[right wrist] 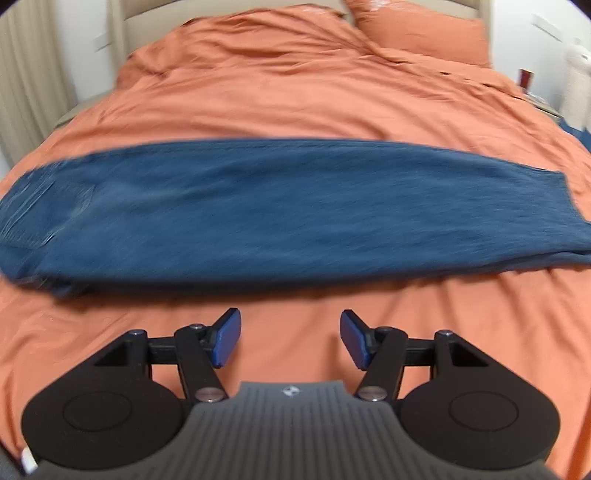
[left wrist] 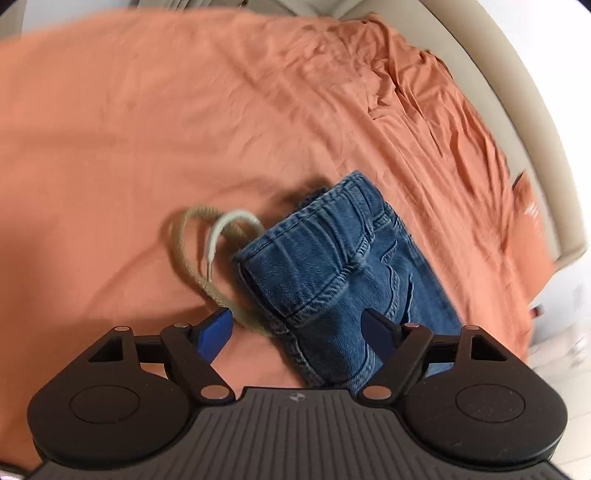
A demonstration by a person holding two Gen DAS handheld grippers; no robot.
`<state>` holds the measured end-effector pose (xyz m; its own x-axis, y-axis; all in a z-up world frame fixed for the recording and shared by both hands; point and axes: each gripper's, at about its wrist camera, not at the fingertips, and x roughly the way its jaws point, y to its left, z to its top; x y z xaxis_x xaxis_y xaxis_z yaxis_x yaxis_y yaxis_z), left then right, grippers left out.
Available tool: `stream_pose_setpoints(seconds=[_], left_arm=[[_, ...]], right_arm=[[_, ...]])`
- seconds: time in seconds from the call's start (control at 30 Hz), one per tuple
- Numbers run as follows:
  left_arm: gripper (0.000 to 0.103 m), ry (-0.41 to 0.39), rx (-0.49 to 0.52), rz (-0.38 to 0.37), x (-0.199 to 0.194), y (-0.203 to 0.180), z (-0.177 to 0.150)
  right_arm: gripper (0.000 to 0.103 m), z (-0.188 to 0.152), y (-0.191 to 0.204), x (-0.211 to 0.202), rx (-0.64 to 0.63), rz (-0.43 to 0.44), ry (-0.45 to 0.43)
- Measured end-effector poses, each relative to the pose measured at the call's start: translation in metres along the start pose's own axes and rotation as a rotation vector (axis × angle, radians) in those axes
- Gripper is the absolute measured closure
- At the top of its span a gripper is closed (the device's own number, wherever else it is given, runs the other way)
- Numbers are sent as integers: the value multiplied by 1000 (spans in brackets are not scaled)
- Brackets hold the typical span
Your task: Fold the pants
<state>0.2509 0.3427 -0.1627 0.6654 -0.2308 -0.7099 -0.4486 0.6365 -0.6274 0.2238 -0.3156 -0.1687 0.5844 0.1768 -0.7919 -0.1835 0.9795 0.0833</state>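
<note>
Blue denim pants [right wrist: 288,206] lie lengthwise across the orange bed, legs stacked, waist at the left and hems at the right in the right wrist view. In the left wrist view the elastic waistband end [left wrist: 332,258] lies just ahead, with a beige drawstring [left wrist: 199,258] looped out on the sheet to its left. My left gripper [left wrist: 295,328] is open, its blue pads straddling the waist corner just above it. My right gripper [right wrist: 290,336] is open and empty over bare sheet, a short way in front of the pants' near edge.
The orange duvet [right wrist: 295,92] covers the bed, wrinkled toward the far side. An orange pillow [right wrist: 421,29] lies at the head. A beige bed frame [left wrist: 498,92] runs along the edge. A nightstand with small items [right wrist: 532,88] stands at the right.
</note>
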Motion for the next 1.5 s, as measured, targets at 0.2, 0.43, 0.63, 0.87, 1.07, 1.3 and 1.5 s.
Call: stream_pose_setpoints(seconds=[0.2,0.43,0.63,0.87,1.07,1.3,1.5], left_arm=[[46,96,34,-22,31,2,30],[84,37,323,50,-6,-54,35],[84,46,419,200,18,-56,27],[84,80,350,195,42,-37,25],[83,92,369,209,39,-43,27],[83,95,367,207,42,-42,27],[82,113,410,260,46,-50,27]], right_arm=[[47,-9,48,0,-101,2,21],[50,-2,79,3,-153,34,30],[51,0,118,-3,-273,127,-9],[52,6,153,1,-378,147,-43],[52,10,187,9,-525,147,-88],[51,24,186,46,-493,54,-2],[98,16,194,13,-481,164,-66]])
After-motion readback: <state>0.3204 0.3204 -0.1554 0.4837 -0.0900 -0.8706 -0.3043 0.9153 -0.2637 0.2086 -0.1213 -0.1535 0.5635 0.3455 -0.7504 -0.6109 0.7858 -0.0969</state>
